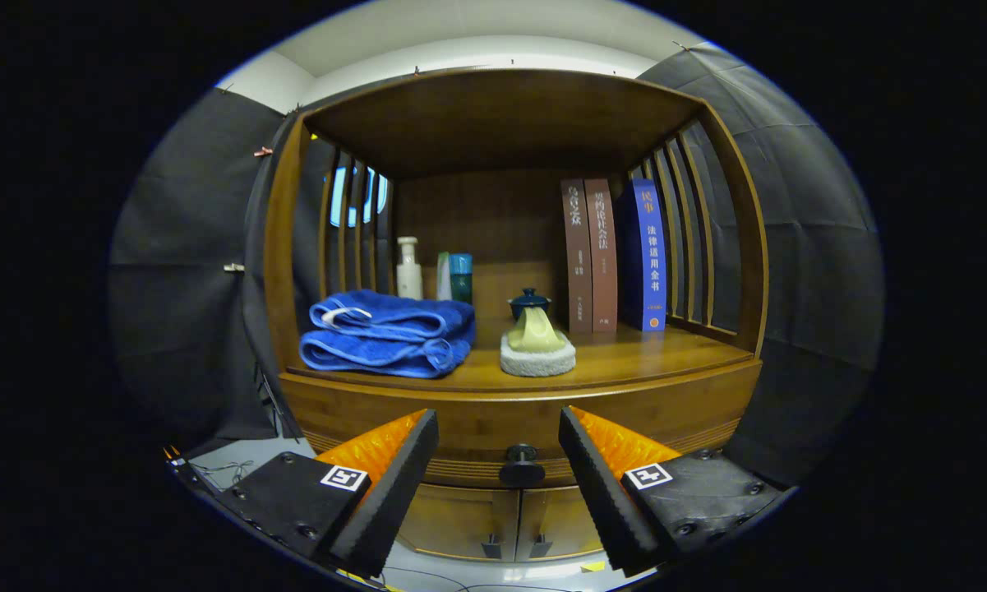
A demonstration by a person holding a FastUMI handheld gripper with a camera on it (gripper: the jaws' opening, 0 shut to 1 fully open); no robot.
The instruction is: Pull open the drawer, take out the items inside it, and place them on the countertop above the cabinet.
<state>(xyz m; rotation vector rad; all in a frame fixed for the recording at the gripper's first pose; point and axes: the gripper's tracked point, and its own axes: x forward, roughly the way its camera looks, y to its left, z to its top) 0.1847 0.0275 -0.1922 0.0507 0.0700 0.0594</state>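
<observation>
A tool faces a shut drawer with a small round knob.

The big wooden cabinet [509,247] stands ahead of the tool, and its surface [641,349] lies beyond and above the fingers. On that surface sit a folded blue towel [386,333], some tall books [612,255], a few bottles [431,271] and a little pile with a yellow thing and a dark lid [536,337]. The drawer [493,415] is just under the surface and looks shut. It looks stiff and heavy, so I think it will slide only with a straight, steady pull. The best spot to hold is the dark knob [521,465], hard and maybe slippery. The tool [499,460] is wide open and holds nothing; the knob sits between its fingers, touching neither one.
</observation>
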